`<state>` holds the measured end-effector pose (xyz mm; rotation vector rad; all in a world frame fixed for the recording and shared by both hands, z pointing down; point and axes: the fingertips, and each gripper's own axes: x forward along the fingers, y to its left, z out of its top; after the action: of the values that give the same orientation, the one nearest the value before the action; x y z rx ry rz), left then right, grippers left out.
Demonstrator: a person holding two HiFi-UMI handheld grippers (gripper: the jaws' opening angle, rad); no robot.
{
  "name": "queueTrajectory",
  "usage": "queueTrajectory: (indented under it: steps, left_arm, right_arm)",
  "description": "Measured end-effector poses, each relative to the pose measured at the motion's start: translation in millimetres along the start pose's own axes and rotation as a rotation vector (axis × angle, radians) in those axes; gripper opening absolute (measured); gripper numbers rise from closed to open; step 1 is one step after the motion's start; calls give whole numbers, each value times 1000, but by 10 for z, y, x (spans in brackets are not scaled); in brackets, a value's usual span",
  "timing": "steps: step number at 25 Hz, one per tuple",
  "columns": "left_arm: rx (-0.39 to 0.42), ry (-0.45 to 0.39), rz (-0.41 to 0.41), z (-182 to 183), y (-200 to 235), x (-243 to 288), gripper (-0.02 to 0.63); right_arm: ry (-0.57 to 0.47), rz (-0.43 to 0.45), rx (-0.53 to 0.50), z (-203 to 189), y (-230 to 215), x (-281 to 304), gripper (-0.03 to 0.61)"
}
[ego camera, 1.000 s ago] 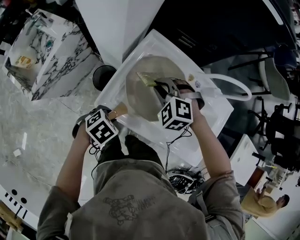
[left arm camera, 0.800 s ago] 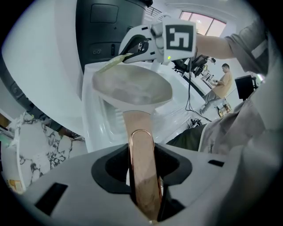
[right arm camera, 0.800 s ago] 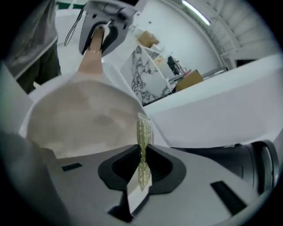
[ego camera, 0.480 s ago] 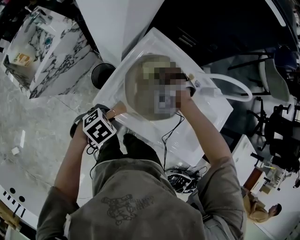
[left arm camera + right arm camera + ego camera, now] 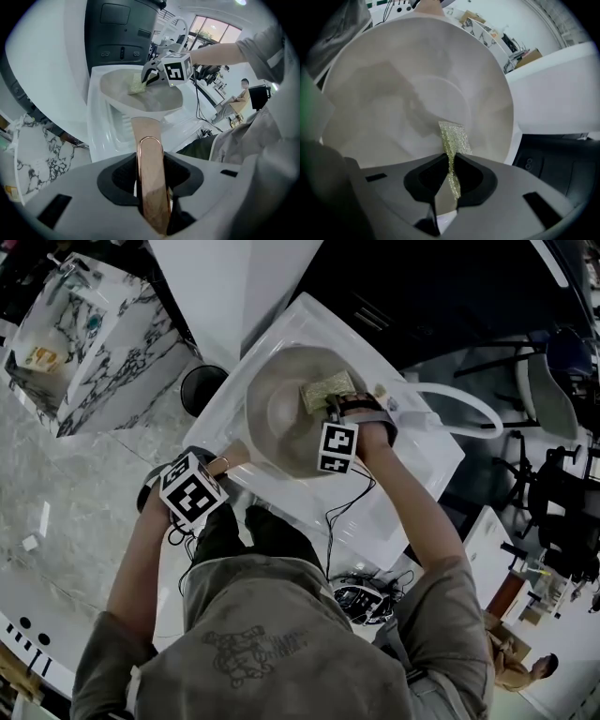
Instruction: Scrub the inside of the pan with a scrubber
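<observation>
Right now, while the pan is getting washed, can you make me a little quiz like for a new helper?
1. True or false: the left gripper is shut on the copper-coloured handle of the pale beige round pan.
2. What is clamped in the right gripper? A: a yellow-green glittery scrubber. B: a metal spoon. C: a blue cup.
3. Fill the gap: the pan is held tilted over the white ____.

Key: 1 true; 2 A; 3 sink.
</observation>
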<state>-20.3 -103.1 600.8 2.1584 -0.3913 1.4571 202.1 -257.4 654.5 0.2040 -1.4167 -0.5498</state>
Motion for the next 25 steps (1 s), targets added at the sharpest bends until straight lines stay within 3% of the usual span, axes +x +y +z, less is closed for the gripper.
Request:
queueTrajectory:
  steps: [9, 16, 25]
  left_arm:
    - [-5, 1, 5, 5, -10, -10, 153]
    - [-1, 2, 11, -8, 9, -5, 153]
    - [20, 0, 43, -5, 14, -15, 155]
  right_arm:
    - [52, 270, 212, -220, 516, -210, 61]
    - [22, 474, 338, -40, 868, -456, 61]
    - [-209, 769, 672, 625, 1044, -869, 61]
